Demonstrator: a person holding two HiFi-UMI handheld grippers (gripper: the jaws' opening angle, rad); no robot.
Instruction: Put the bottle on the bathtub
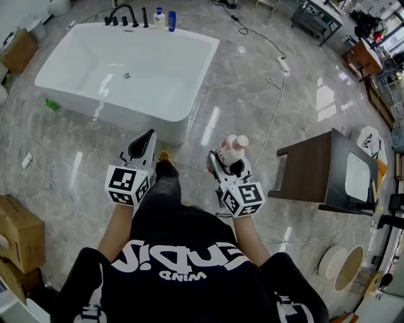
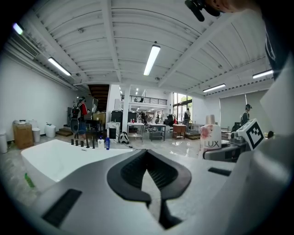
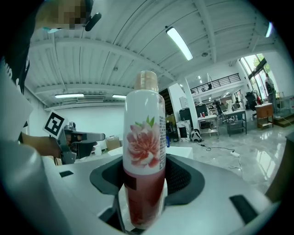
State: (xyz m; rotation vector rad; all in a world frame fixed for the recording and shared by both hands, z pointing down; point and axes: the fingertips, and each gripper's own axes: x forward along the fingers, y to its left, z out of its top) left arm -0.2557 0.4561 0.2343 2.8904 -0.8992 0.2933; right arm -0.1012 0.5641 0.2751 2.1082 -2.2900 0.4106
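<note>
The white bathtub stands on the marble floor ahead and to the left. My right gripper is shut on a white and pink bottle with a flower label, held upright in the air, short of the tub's near corner. In the right gripper view the bottle fills the middle between the jaws of the right gripper. My left gripper hovers beside it, shut on nothing. In the left gripper view the left gripper has its jaws touching; the bathtub lies beyond and the bottle is at right.
A black faucet and small bottles stand on the tub's far rim. A dark wooden table is to the right. Cardboard boxes sit at the left. Cables trail over the floor.
</note>
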